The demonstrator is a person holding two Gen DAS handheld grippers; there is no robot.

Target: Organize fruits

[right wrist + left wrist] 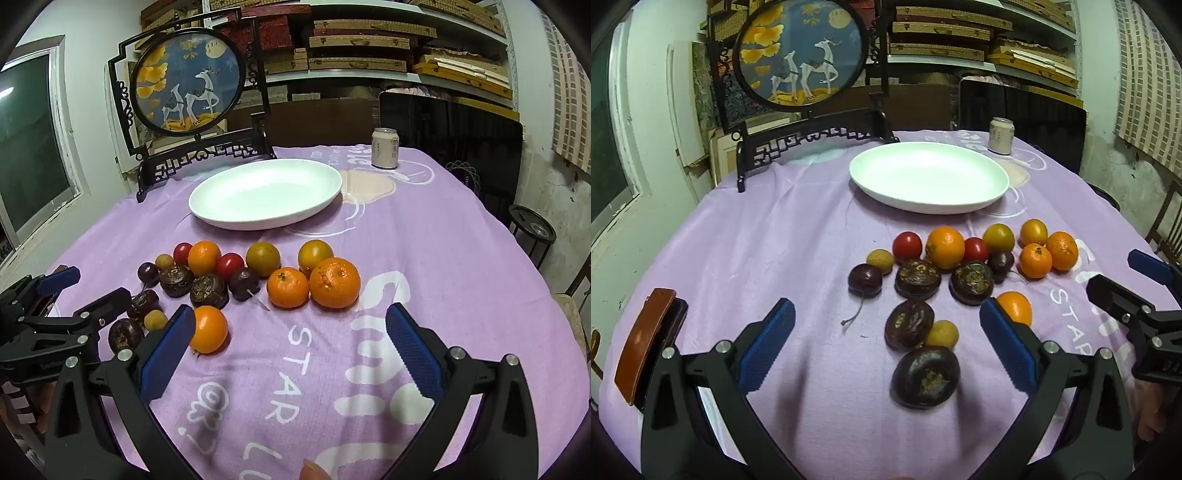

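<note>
An empty white plate [929, 177] [266, 194] sits on the purple cloth behind a cluster of fruit: oranges [945, 247] [334, 282], red tomatoes [907, 246], yellow-green tomatoes [263, 258], dark water chestnuts [918, 277] and small longans [942, 334]. My left gripper [886, 345] is open over the cloth, with a dark water chestnut [925, 376] between its fingers. My right gripper [290, 349] is open and empty, with an orange [208, 328] beside its left finger [168, 350].
A framed round deer picture on a black stand [801, 51] [186, 85] stands at the back left. A drink can [1000, 136] [385, 147] stands behind the plate. A brown case [642, 347] lies at the left table edge. Shelves and a dark chair stand behind.
</note>
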